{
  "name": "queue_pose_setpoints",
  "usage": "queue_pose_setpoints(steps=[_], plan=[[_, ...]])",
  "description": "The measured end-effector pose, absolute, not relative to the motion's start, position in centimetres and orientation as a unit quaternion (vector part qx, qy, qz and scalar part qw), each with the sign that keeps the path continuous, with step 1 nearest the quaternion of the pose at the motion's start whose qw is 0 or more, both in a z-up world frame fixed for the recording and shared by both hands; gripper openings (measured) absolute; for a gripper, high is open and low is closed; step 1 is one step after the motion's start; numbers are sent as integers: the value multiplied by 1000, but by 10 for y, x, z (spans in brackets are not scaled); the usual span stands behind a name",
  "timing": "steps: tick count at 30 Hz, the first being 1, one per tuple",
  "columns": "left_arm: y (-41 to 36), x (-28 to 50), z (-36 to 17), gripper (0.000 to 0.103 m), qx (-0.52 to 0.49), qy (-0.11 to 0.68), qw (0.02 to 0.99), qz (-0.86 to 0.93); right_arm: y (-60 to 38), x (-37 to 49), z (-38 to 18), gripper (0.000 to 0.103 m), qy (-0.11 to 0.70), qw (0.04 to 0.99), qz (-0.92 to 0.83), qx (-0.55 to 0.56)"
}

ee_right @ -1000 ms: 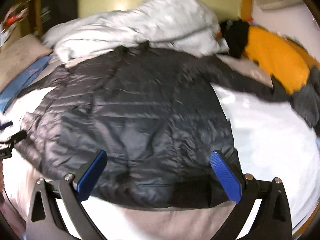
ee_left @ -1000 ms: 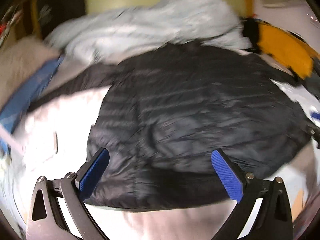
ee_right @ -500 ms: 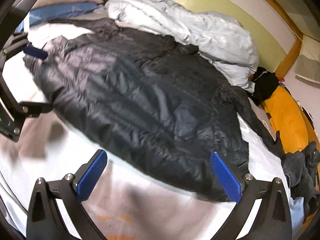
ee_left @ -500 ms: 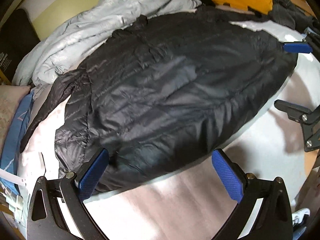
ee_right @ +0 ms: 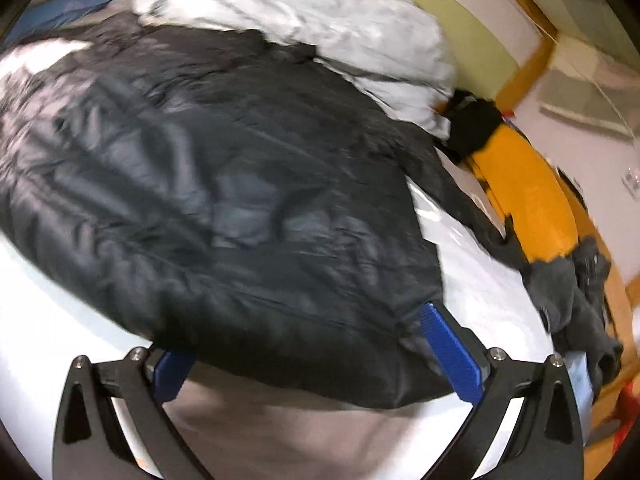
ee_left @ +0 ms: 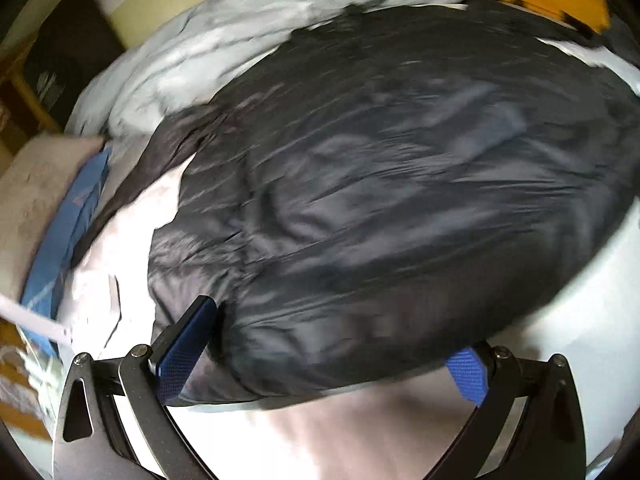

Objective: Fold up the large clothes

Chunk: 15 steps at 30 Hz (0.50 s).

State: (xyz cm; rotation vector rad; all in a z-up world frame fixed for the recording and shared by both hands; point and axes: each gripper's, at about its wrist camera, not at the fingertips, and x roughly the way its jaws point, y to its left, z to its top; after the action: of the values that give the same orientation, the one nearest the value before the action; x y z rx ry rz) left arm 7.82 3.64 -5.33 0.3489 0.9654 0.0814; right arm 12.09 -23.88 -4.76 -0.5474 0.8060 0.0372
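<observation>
A big black puffy jacket [ee_left: 400, 184] lies spread out flat on a bed with a white sheet [ee_left: 592, 312]. It takes up most of both views. Both pictures are a bit blurry.

The left gripper [ee_left: 324, 344] is wide open. Its two blue pads sit on each side of the jacket's near edge. The left pad [ee_left: 186, 350] lies over the corner of the jacket, and the jacket hides part of the right pad [ee_left: 468, 374]. It is not pinching anything.

The right gripper [ee_right: 316, 350] is wide open too. The other bottom corner of the jacket [ee_right: 240, 184] sits between its pads. The right pad [ee_right: 450, 350] is just beside the jacket's side edge. The jacket hides most of the left pad [ee_right: 170, 374].

Behind the jacket is a crumpled light gray blanket [ee_left: 224, 44], touching its far edge. A yellow thing [ee_right: 528, 196] lies along the right side of the bed, with some dark gray clothes [ee_right: 576, 292] next to it. On the left side there is a tan pillow [ee_left: 36, 200] and a blue thing [ee_left: 76, 216] beside it.
</observation>
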Motion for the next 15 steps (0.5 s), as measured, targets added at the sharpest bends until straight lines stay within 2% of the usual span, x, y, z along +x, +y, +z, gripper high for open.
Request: queue_pose_setpoints(steps=[4, 6, 7, 8, 9, 11, 13, 15], plan=[[54, 80, -42, 103, 143, 452, 879, 54, -248, 122, -34, 103, 375, 896, 20, -236], [54, 75, -33, 93, 141, 435, 888, 44, -250, 119, -27, 102, 359, 903, 17, -235], [53, 74, -30, 83, 144, 432, 889, 41, -252, 117, -25, 94, 354, 905, 16, -235], [52, 72, -28, 74, 146, 430, 890, 39, -252, 116, -24, 77, 352, 906, 18, -234], [51, 70, -26, 68, 147, 426, 892, 41, -253, 116, -24, 68, 354, 906, 21, -232], [52, 68, -24, 41, 147, 423, 893, 53, -253, 118, -26, 34, 360, 904, 23, -227], [54, 71, -26, 31, 137, 434, 889, 52, -254, 119, -29, 16, 372, 901, 28, -221], [57, 67, -27, 25, 120, 444, 887, 45, -255, 117, -31, 11, 379, 898, 26, -220]])
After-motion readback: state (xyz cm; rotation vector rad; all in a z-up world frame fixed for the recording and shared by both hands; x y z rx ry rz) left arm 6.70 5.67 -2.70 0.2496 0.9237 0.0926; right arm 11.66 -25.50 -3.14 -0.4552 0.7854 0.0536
